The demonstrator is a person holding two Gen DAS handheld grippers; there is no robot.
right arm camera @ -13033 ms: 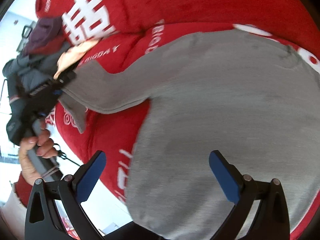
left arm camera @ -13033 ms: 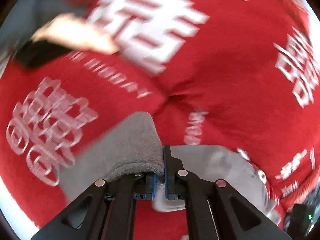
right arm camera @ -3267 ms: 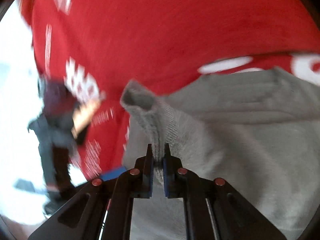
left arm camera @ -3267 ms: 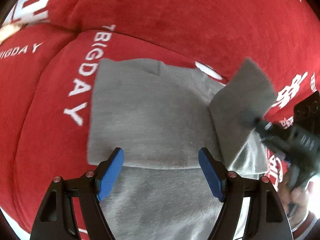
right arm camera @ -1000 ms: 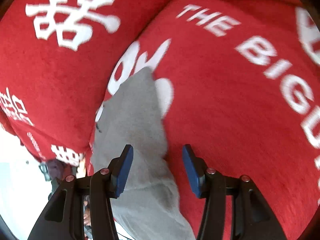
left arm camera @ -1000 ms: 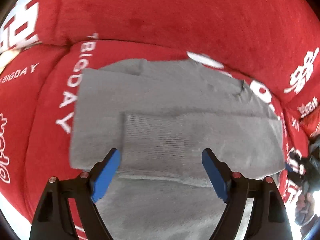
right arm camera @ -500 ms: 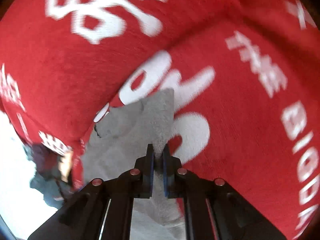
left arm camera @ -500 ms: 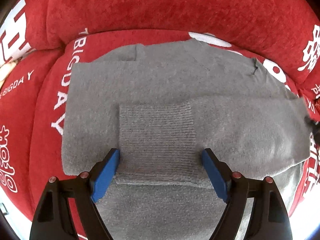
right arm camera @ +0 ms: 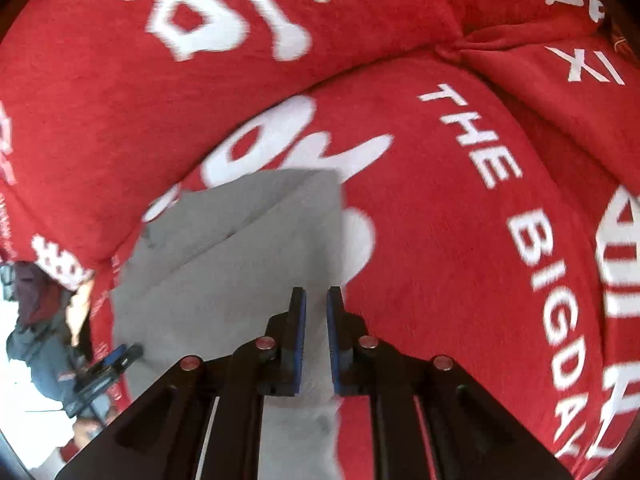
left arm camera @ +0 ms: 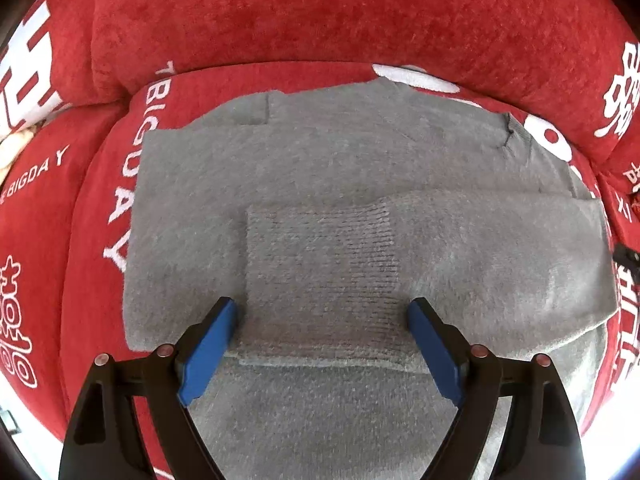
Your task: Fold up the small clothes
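Left wrist view
Sweater: grey sweater (left arm camera: pixel 340 168) lies flat on the seat of a red sofa (left arm camera: pixel 320 12), its far edge close to the back cushion.
Sleeve: one sleeve (left arm camera: pixel 440 256) is folded across the body from the right; its ribbed cuff (left arm camera: pixel 320 272) lies in the middle.
Left gripper: left gripper (left arm camera: pixel 320 320) hovers over the cuff, jaws spread wide, blue pads either side of the cuff, gripping nothing.
Lettering: white print on the seat cushion, partly covered along the sweater's left edge.

Right wrist view
Sweater edge: the grey sweater (right arm camera: pixel 248 264) shows its right-hand fold, layered, corner pointing toward the back cushion.
Right gripper: right gripper (right arm camera: pixel 316 312) sits at that folded edge, jaws narrow with a slim gap; grey cloth lies between them, but whether they pinch it cannot be told.
Sofa: red cushion (right arm camera: pixel 480 220) with white letters, to the right of the sweater.
Far left: the other gripper (right arm camera: pixel 106 368), blurred.
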